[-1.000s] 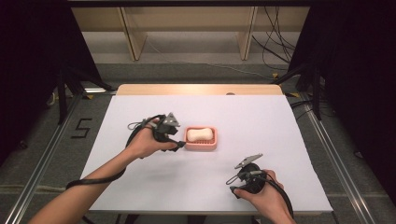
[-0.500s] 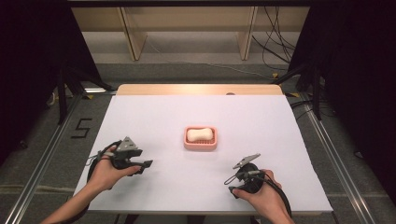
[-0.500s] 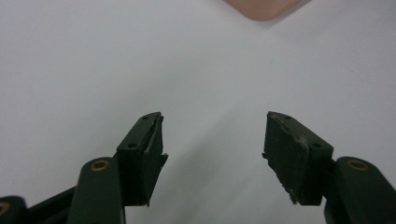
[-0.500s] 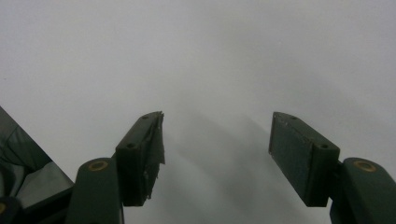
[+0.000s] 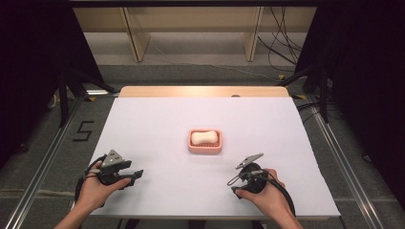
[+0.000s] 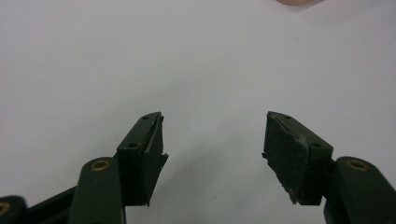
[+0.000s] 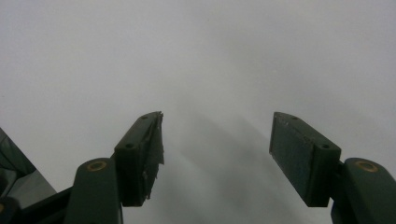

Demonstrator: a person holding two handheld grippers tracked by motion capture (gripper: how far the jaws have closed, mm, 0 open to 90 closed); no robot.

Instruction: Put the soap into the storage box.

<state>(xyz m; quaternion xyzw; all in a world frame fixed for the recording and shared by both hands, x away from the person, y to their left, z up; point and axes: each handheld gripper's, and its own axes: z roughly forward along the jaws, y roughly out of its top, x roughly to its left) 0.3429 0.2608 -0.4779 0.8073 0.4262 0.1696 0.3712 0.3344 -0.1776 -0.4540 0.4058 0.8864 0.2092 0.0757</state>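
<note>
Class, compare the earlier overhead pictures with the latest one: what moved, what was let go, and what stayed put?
The left gripper has drawn back from the pink soap dish to the table's near left edge, its jaws having just opened, with nothing between them. The soap lies in the dish, unmoved. The right gripper stayed at the near right, open.

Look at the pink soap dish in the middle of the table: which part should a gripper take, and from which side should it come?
Best guess: grip the soap dish by one of its short end walls, coming down from above. The dish is low and lies flat, its raised rim is the only thin part to pinch, and the soap sits along its middle, leaving the ends free. The left gripper stands open with nothing between its fingers.
</note>
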